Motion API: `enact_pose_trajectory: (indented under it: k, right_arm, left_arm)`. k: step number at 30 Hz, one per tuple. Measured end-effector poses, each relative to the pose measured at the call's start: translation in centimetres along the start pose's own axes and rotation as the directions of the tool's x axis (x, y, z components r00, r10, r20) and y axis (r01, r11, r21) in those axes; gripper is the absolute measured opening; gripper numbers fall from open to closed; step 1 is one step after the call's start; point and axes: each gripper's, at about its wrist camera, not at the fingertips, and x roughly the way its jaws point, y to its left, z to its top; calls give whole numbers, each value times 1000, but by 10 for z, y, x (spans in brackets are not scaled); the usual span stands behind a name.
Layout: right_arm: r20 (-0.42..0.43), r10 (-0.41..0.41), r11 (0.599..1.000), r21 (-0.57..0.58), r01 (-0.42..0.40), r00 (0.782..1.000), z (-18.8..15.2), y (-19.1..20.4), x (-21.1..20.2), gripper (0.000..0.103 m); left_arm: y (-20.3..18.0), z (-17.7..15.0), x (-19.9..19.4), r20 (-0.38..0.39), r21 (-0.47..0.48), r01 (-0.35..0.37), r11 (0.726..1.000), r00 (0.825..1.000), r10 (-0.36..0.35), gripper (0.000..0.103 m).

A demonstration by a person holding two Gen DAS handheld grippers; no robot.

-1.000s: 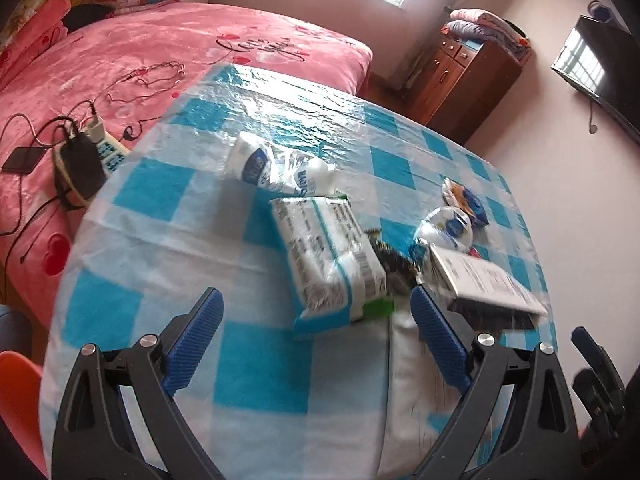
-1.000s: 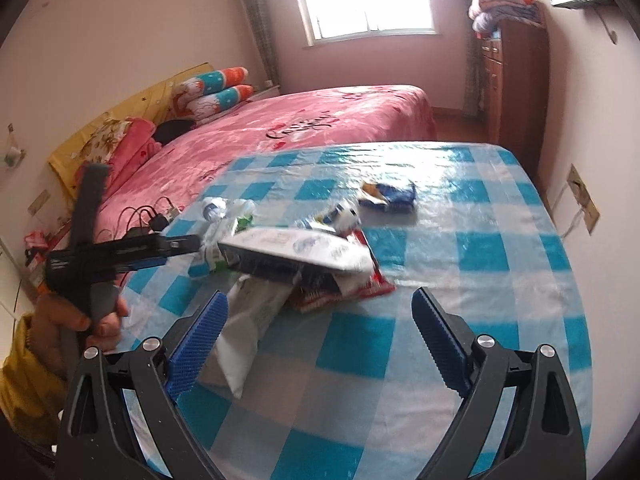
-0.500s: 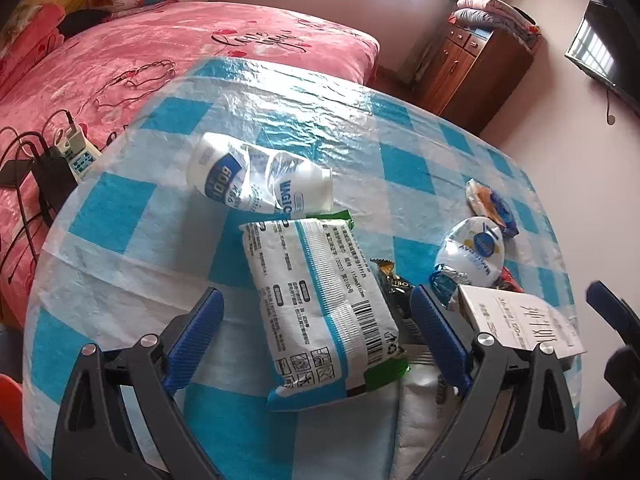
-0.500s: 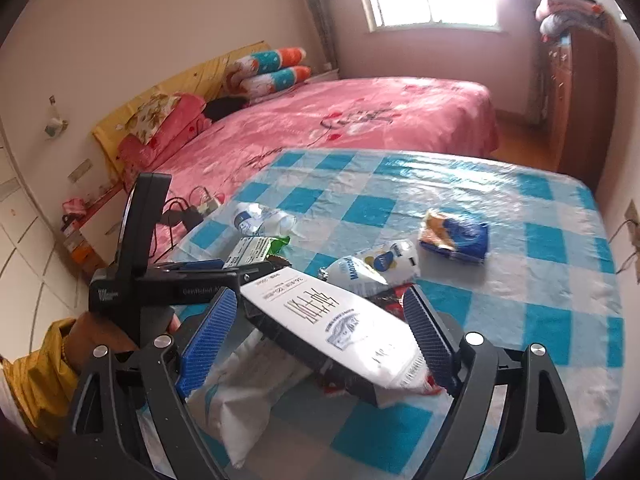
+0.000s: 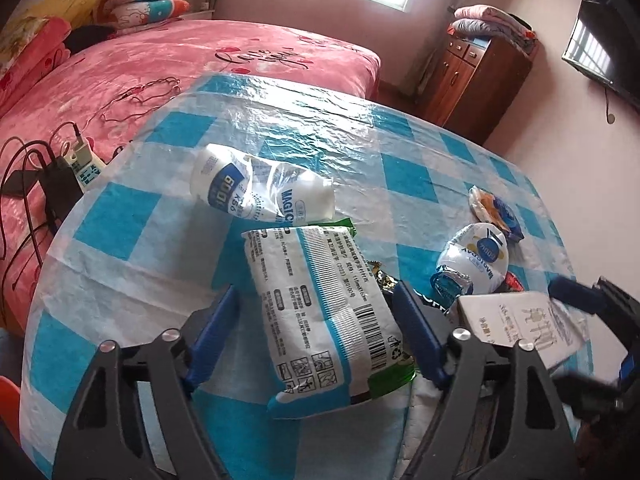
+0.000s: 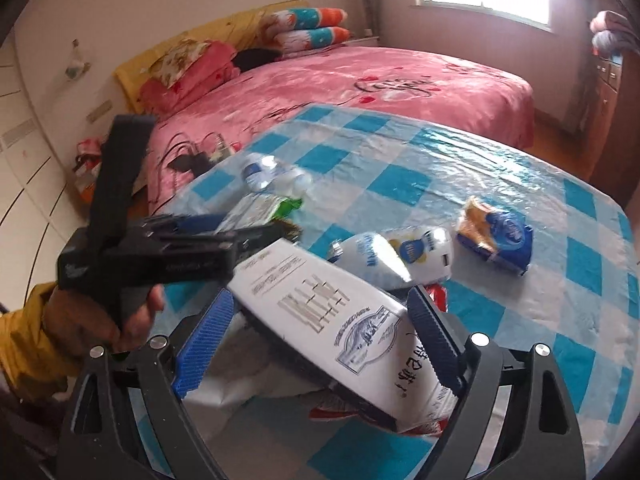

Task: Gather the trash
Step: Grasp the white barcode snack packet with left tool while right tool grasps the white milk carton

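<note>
On the left, the pink bed [image 5: 168, 64] carries a power strip [image 5: 82, 160] with black cables, just off the table [image 5: 120, 248], which is covered in a blue-and-white checked cloth under clear plastic. A crushed plastic bottle [image 5: 260, 192] lies on its side toward the table's left half. Directly below it in the left wrist view lies a white, blue and green snack packet [image 5: 324, 312], positioned between the blue pads of the left gripper [image 5: 316, 332]; its jaws have just been closing, the right pad appears at the packet's edge, the left pad stands clear, so no grip is confirmed. A person's hand [image 6: 100, 320] in a yellow sleeve holds that gripper. Right of the packet sits a dark foil wrapper [image 5: 384, 280], then a white squeezed pouch [image 5: 476, 256], then an orange-and-blue wrapper [image 5: 494, 210] farthest right, apart from the pile. In the right wrist view, a white printed carton [image 6: 340, 320] lies slantwise between the pads of the right gripper [image 6: 320, 332]; the jaws stand wide, have just been opening slightly, and whether the right pad presses the carton cannot be told.
</note>
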Motion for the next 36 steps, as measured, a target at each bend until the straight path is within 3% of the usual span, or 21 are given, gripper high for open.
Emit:
enact_pose_trajectory:
  k: [8, 13, 16, 25, 36]
  right_arm:
    - [-42, 67, 997, -21, -68, 997, -10, 19, -9, 89]
    - [-38, -20, 997, -73, 17, 999, -5, 28, 0, 89]
    - [-28, -79, 990, -123, 75, 997, -1, 29, 11, 89]
    - [-43, -71, 979, -195, 61, 997, -1, 36, 32, 89]
    - [-104, -13, 987, -158, -4, 994, -16, 53, 17, 65]
  left_arm:
    - [3, -10, -8, 0, 37, -12, 999, 1000, 12, 71]
    - [1, -10, -7, -3, 66, -27, 997, 1000, 27, 70]
    - [0, -9, -7, 1, 70, -32, 997, 999, 32, 62]
    - [5, -12, -11, 22, 62, -27, 998, 999, 26, 47]
    - [17, -21, -26, 28, 42, -18, 999, 999, 17, 43]
